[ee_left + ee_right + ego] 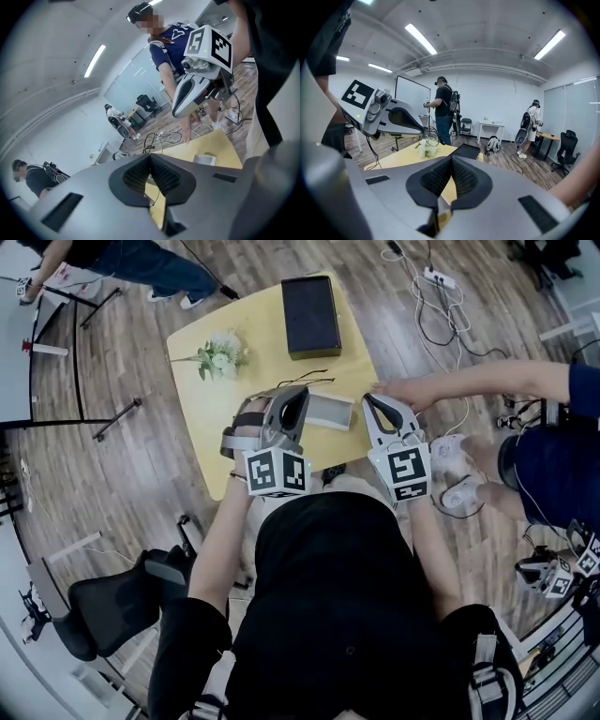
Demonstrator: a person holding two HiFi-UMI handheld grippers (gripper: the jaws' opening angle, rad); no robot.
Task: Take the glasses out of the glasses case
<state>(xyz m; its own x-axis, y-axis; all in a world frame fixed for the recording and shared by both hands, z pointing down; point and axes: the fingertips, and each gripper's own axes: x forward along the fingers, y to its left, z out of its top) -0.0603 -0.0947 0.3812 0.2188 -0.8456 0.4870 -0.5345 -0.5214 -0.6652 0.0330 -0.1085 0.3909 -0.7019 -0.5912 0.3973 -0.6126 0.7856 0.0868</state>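
Observation:
Thin wire-frame glasses [307,380] hang just over the yellow table [234,418], at the tip of my left gripper [301,391]. That gripper is shut, and in the left gripper view a thin black wire of the glasses [151,140] runs out from between its closed pads. The open pale glasses case [330,412] lies on the table between my two grippers and shows again as the case [205,159]. My right gripper [371,399] hovers to the right of the case, shut with nothing in it; its pads [459,176] meet.
A flat black box [310,315] sits at the table's far end and a small flower bunch [221,355] at its left. Another person's hand [405,390] rests at the table's right edge beside my right gripper. Cables [436,315] lie on the floor, an office chair [112,606] stands at my left.

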